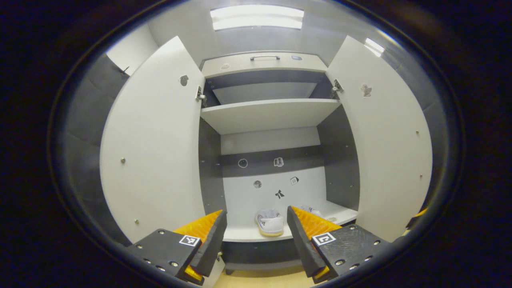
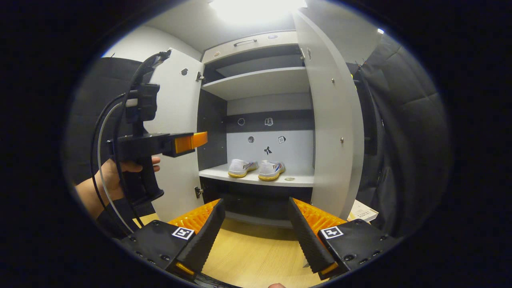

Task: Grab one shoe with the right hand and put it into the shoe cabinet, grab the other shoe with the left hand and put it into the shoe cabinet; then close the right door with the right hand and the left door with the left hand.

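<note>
Two shoes [image 2: 256, 169] on cabinet shelf [image 2: 256, 180]; both doors [image 1: 156, 148] wide; left gripper [image 1: 256, 240], right gripper [image 2: 256, 236] fingers spread, empty

no legible text anywhere

The left gripper view looks straight into the open cabinet [image 1: 264, 64] from close in front, squarely between the left door [image 1: 156, 144] and the right door [image 1: 392, 136], its own tongs [image 1: 256, 236] at the bottom. The right gripper view stands farther back and off to the right, low over the wooden floor [image 2: 252, 252], facing the cabinet at a slant. Both views share the lower shelf [image 1: 248, 232] with the two shoes [image 2: 256, 169] and the stickers [image 1: 279, 161] on the back wall.
</note>
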`<action>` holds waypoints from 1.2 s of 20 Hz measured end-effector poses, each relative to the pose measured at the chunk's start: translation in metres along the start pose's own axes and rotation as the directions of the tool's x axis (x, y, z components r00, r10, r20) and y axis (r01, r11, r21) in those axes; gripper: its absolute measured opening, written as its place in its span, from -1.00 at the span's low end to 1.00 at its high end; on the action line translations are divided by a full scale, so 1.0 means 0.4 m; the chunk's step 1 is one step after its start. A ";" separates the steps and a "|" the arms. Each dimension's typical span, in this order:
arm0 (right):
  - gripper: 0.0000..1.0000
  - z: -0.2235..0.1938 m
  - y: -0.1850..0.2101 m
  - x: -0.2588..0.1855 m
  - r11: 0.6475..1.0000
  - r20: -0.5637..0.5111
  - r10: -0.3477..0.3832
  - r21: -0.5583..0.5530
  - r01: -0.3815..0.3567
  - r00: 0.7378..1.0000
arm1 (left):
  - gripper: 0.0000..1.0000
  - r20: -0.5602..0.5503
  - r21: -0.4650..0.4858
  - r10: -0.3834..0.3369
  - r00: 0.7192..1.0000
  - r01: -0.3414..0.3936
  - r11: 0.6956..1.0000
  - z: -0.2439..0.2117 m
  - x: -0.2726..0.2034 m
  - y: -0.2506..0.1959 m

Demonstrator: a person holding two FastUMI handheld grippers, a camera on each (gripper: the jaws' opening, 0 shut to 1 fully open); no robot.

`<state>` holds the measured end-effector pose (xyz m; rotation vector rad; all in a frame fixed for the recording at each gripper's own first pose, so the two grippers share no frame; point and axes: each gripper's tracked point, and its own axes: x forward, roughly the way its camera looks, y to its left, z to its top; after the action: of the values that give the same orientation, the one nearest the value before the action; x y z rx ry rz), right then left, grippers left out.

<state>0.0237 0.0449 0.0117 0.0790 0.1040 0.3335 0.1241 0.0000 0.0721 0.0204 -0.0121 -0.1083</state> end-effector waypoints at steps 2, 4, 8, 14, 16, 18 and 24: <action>0.92 0.011 0.011 -0.015 1.000 0.005 -0.007 -0.012 0.007 1.000 | 0.73 -0.010 -0.002 -0.005 1.000 0.005 1.000 -0.006 -0.054 0.014; 0.97 0.031 0.024 -0.031 1.000 0.020 -0.024 -0.015 0.024 1.000 | 0.73 -0.015 -0.009 -0.016 1.000 0.016 1.000 -0.012 -0.103 0.029; 0.92 0.058 0.043 -0.074 0.997 0.038 -0.073 -0.018 0.074 0.997 | 0.73 -0.054 -0.047 -0.036 0.998 0.033 0.998 -0.039 -0.201 0.066; 0.93 0.099 0.010 -0.161 0.988 0.047 -0.154 0.012 0.154 0.987 | 0.73 -0.040 -0.058 -0.065 0.997 0.063 0.996 -0.030 -0.293 0.121; 0.98 0.112 -0.035 -0.186 0.979 0.047 -0.205 0.003 0.205 0.978 | 0.73 -0.035 -0.068 -0.071 0.997 0.069 0.995 -0.029 -0.304 0.131; 0.98 0.124 -0.082 -0.206 0.967 0.044 -0.256 0.000 0.256 0.966 | 0.72 -0.035 -0.075 -0.078 0.996 0.076 0.994 -0.032 -0.312 0.129; 0.97 0.150 -0.239 -0.225 0.920 0.050 -0.391 -0.005 0.392 0.919 | 0.72 -0.048 -0.068 -0.098 0.994 0.094 0.993 -0.053 -0.323 0.115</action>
<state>-0.0232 -0.0785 0.0702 0.0501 0.0678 -0.0698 0.0011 0.0601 0.0504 -0.0415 0.0439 -0.2046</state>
